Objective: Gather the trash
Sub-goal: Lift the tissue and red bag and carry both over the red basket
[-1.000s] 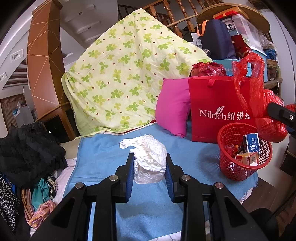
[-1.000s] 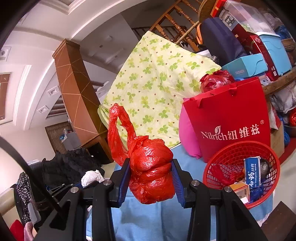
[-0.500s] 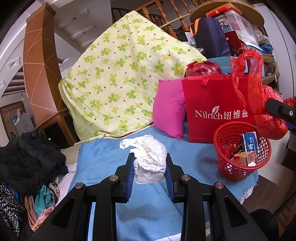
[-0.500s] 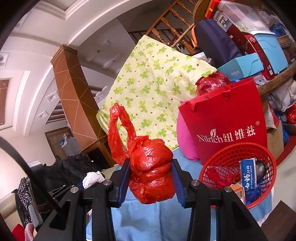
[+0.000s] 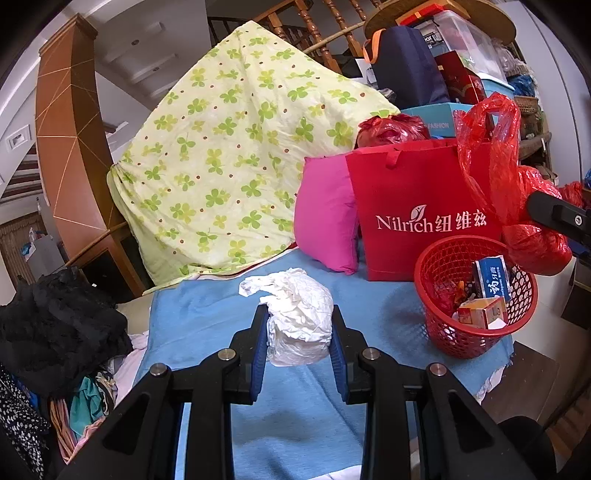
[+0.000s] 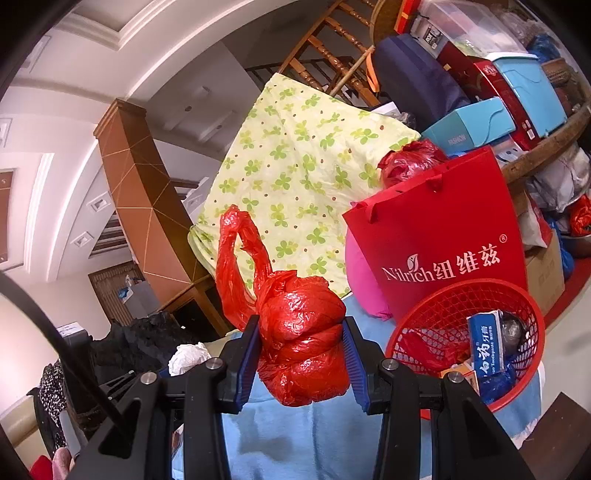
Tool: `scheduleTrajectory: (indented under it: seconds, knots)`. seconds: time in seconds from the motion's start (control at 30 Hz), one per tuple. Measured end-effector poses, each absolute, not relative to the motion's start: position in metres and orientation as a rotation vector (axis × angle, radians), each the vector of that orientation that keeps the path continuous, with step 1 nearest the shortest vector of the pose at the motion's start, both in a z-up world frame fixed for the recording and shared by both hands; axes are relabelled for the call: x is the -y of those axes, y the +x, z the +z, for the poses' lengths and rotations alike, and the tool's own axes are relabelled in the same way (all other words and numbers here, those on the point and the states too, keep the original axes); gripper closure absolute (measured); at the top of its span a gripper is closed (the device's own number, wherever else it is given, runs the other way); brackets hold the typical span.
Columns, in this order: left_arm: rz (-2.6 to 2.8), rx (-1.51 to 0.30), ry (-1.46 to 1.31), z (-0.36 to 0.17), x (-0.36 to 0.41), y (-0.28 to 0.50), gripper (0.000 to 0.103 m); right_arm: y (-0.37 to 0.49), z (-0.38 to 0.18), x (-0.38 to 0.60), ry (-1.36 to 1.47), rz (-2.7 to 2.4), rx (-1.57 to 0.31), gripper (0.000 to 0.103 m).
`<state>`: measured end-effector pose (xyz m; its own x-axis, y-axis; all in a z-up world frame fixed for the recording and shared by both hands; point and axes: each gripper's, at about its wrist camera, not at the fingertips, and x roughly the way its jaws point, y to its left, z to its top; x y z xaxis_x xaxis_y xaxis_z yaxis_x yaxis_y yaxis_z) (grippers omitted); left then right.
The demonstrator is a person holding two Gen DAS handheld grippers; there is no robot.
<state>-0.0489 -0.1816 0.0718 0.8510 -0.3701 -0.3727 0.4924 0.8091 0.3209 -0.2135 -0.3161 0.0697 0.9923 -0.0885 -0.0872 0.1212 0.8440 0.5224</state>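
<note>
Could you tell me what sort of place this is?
Probably a lived-in home, near a staircase: a wooden stair railing, a clover-print quilt draped over furniture, and a pile of clothes beside the blue blanket.

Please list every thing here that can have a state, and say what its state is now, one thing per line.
left claw: shut on the crumpled white paper.
crumpled white paper: held off the blue cloth.
right claw: shut on the red plastic bag.
red plastic bag: bunched up, handle loop sticking up.
red mesh basket: upright on the blue cloth, partly filled with boxes and wrappers.
red paper bag: standing upright, open at top.
</note>
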Motion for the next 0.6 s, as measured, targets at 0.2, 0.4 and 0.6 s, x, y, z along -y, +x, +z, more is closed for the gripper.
scheduleTrajectory:
  seconds: [0.2,0.4,0.6]
  knots:
    - [-0.473,-0.308,0.438,0.068,0.191,-0.050,0.071,-0.216,0.065,0.325,0.577,-0.116,-0.062,0.057]
    - [-0.482,-0.315,0.453,0.063,0.200,-0.051,0.071,-0.219,0.061,0.333,0.596,-0.125,-0.059,0.057]
    - [-0.487,-0.323,0.467,0.059,0.208,-0.051,0.071,-0.220,0.056,0.337,0.607,-0.131,-0.061,0.057]
